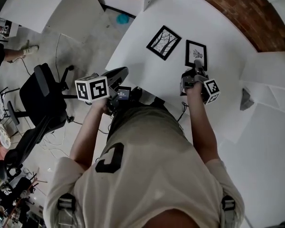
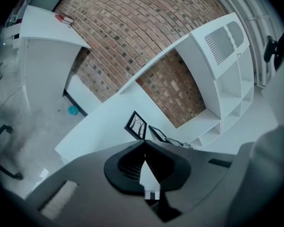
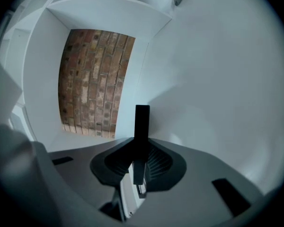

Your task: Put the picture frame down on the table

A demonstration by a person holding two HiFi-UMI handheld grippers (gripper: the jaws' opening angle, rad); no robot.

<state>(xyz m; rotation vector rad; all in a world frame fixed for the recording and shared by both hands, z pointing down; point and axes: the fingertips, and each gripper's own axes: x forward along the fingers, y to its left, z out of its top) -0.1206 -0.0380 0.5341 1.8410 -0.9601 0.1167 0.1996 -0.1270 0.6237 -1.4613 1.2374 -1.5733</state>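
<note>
The right gripper (image 3: 141, 148) pinches the picture frame (image 1: 195, 54) by its edge low over the table (image 1: 149, 72), so next it should lay it flat and let go; the left gripper (image 2: 145, 145) is shut tight, holding nothing.

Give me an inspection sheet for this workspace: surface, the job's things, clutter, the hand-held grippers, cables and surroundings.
Surface: white table, with two frames on or over it.
Job's things: small picture frame, held at its near edge; whether it rests on the table cannot be told.
Clutter: tree-print frame lying flat to the small frame's left, apart from it.
Grippers: right hand-held gripper shut on the small picture frame; left hand-held gripper shut, empty.
Cables: hanging cable below the right hand-held gripper; floor cable beside the table.
Surroundings: brick wall, white shelving, office chair, teal object on the floor.
</note>
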